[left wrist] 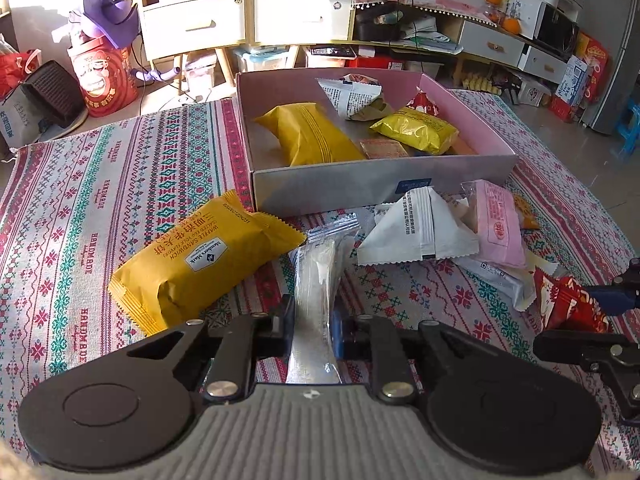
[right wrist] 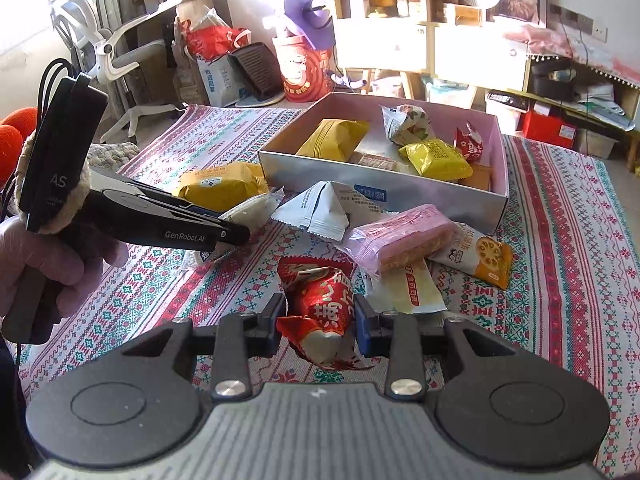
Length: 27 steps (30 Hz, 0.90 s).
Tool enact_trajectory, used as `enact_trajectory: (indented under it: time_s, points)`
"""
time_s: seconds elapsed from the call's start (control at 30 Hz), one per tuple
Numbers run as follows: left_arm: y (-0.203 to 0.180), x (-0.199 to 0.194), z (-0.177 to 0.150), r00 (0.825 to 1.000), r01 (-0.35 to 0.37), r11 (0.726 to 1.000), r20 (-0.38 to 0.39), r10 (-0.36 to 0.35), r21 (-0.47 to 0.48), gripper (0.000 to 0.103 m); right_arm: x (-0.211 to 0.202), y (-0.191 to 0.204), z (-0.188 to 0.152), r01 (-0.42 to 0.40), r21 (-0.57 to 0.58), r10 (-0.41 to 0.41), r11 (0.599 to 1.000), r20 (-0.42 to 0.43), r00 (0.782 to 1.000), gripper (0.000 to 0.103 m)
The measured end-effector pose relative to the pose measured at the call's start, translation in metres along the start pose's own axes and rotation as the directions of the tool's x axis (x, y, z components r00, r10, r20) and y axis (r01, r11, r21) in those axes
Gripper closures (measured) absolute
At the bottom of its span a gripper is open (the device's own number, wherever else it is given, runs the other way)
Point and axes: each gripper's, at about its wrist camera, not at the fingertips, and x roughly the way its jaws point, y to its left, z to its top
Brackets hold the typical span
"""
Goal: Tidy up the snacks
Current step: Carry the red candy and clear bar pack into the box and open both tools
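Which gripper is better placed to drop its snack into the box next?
Probably the left gripper: it is shut on the clear-wrapped snack, with the box just ahead. The right gripper, holding the red packet, sits behind loose snacks.

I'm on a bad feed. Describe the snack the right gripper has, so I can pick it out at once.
Start at the pink-lined box on the patterned cloth; loose packets lie in front of it. Nearest the camera, the right gripper is shut on a shiny red packet with big white characters, the only red wrapper outside the box.

box [left wrist: 360, 188] on tablecloth [left wrist: 120, 200], snack packets [left wrist: 420, 228] before it
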Motion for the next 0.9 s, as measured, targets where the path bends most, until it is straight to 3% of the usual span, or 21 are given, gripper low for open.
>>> enact_trajectory:
  time_s: [0.3, 0.53, 0.9]
  points:
    - [0.007, -0.020, -0.002, 0.998, 0.060, 0.996, 0.001, -0.060, -0.068, 0.080, -0.003, -0.001, 0.015, -0.003, 0.019, 0.003, 1.000, 0.044, 0.999, 0.071]
    - [0.008, -0.034, 0.008, 0.994, 0.102, 0.989, 0.050, -0.098, -0.108, 0.081, -0.001, -0.010, 0.035, 0.011, 0.055, -0.016, 0.998, 0.083, 0.996, 0.071]
    - [0.015, -0.023, 0.059, 0.988, 0.102, 0.985, 0.131, -0.083, -0.142, 0.081, 0.026, -0.041, 0.080, -0.007, 0.203, -0.014, 0.979, 0.099, 0.995, 0.071]
